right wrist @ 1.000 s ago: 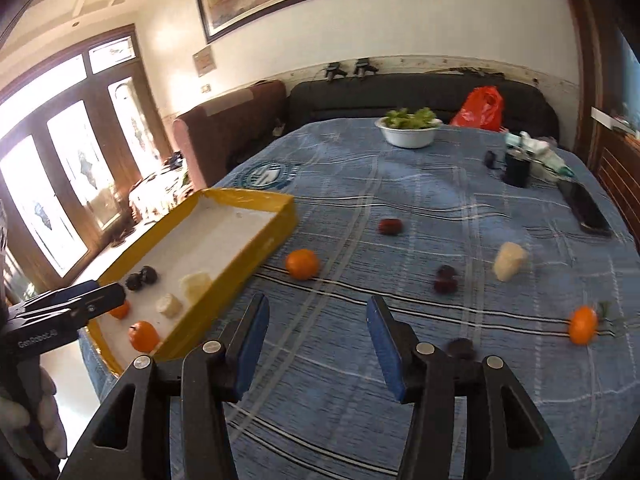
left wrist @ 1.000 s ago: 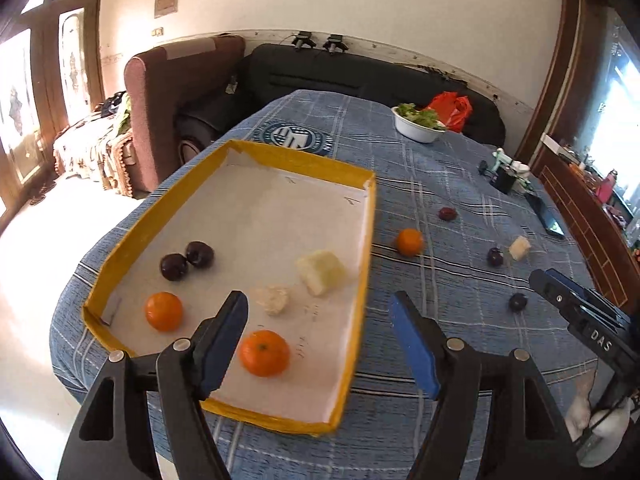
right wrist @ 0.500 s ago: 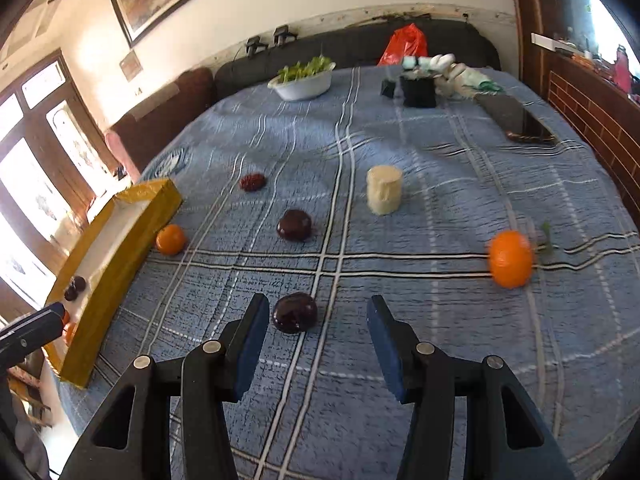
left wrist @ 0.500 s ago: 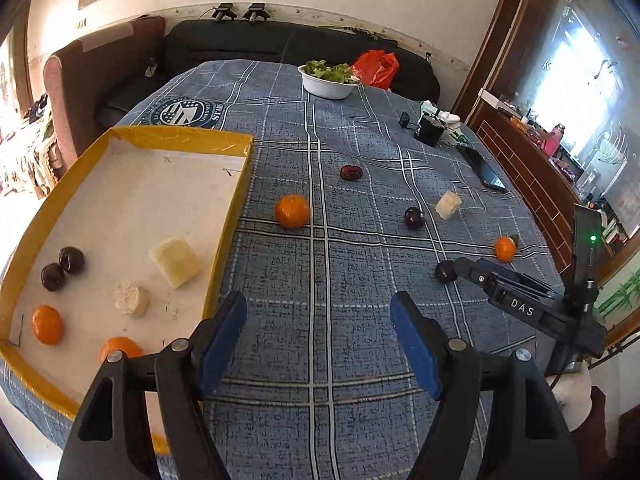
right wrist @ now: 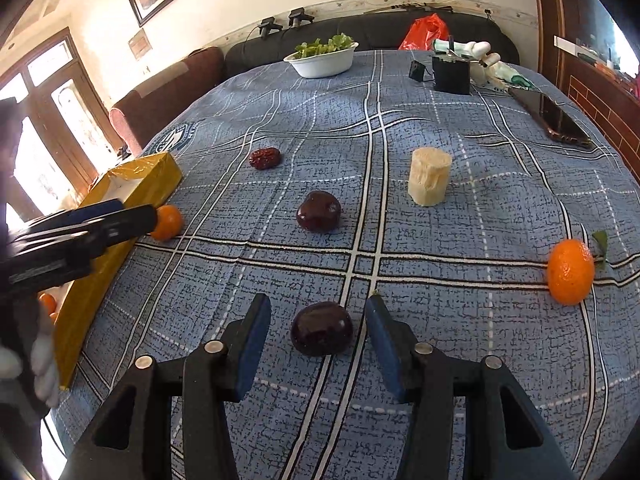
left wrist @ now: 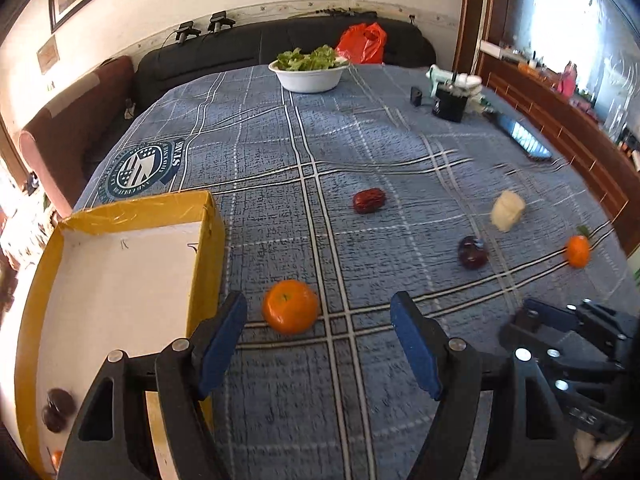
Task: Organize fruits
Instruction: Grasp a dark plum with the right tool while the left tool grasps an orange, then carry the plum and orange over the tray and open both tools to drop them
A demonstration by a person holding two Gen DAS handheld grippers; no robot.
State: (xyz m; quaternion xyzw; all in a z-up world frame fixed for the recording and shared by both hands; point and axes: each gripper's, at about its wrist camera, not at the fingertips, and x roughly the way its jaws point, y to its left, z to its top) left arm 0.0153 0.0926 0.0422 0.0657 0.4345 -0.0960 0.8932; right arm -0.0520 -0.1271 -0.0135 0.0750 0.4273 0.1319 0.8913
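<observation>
A yellow tray (left wrist: 208,240) lies at the table's left, holding dark plums (left wrist: 56,408) and an orange. My left gripper (left wrist: 320,340) is open; an orange (left wrist: 290,306) sits on the cloth just ahead, nearer its left finger. My right gripper (right wrist: 316,340) is open with a dark plum (right wrist: 322,328) between its fingers on the cloth, untouched. Ahead of it lie a second plum (right wrist: 319,211), a red date (right wrist: 264,158), a pale fruit chunk (right wrist: 429,176) and an orange with a leaf (right wrist: 570,272). The left gripper also shows at the left of the right wrist view (right wrist: 136,216).
A white bowl of greens (right wrist: 322,60) stands at the far edge. A black box (right wrist: 451,74), white items and a dark phone (right wrist: 554,116) lie far right. A red bag (left wrist: 360,44) lies on the sofa behind. The table is covered by a blue plaid cloth (left wrist: 360,152).
My left gripper has swung right from over the tray and come down towards the orange on the cloth. My right gripper has moved forward so the dark plum now lies between its fingers.
</observation>
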